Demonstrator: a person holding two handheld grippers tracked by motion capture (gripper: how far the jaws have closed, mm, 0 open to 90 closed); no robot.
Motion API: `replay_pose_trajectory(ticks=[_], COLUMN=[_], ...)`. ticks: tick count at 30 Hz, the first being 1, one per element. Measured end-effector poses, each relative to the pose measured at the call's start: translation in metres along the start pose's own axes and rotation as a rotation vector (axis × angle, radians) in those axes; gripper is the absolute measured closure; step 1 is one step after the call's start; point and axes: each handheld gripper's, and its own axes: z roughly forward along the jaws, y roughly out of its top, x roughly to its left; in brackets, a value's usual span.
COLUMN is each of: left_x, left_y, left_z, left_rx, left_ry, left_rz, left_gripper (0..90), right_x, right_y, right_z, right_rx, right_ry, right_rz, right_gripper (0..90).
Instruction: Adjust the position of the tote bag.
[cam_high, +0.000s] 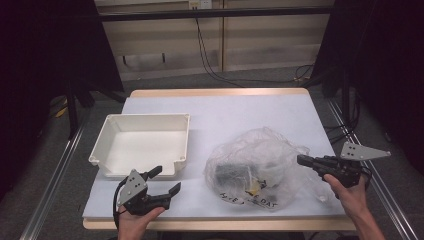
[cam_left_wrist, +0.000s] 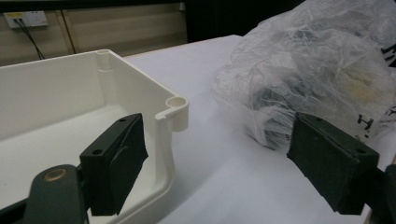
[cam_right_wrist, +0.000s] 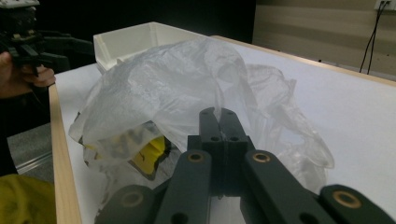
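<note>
Right gripper (cam_high: 302, 160) jaws pressed together, pinching a thin fold of the clear plastic bag (cam_high: 255, 167) at its right edge; the right gripper view shows the film caught between the closed jaws (cam_right_wrist: 219, 122) and pulled up into a peak. Left gripper (cam_high: 167, 181) jaws wide apart, holding nothing, hovering at the near bench (cam_high: 240, 112) edge just beside the white tray (cam_high: 107, 135); its near right corner sits between the jaws in the left gripper view. Bag lies right of centre on the bench, right of the tray and apart from it, crumpled, long axis roughly left-right, dark contents inside. The right gripper view shows something yellow in the bag; the high view shows black printed lettering on its near side.
</note>
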Motion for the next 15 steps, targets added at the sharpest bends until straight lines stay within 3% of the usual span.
replay_pose_trajectory(ticks=[6,15], left_x=[-0.002,-0.005], left_y=[0.003,0.016], left_z=[0.003,0.009], left_rx=[-0.001,-0.031], left_ry=[-0.01,-0.021], left_rz=[0.014,0.036], left_gripper=[18.6,18.6], right_x=[0.001,0.005], right_y=[0.01,0.03], right_z=[-0.001,0.01], right_rx=[-0.034,-0.046], right_ry=[0.013,0.05], right_rz=[0.006,-0.04], right_gripper=[90.0,90.0])
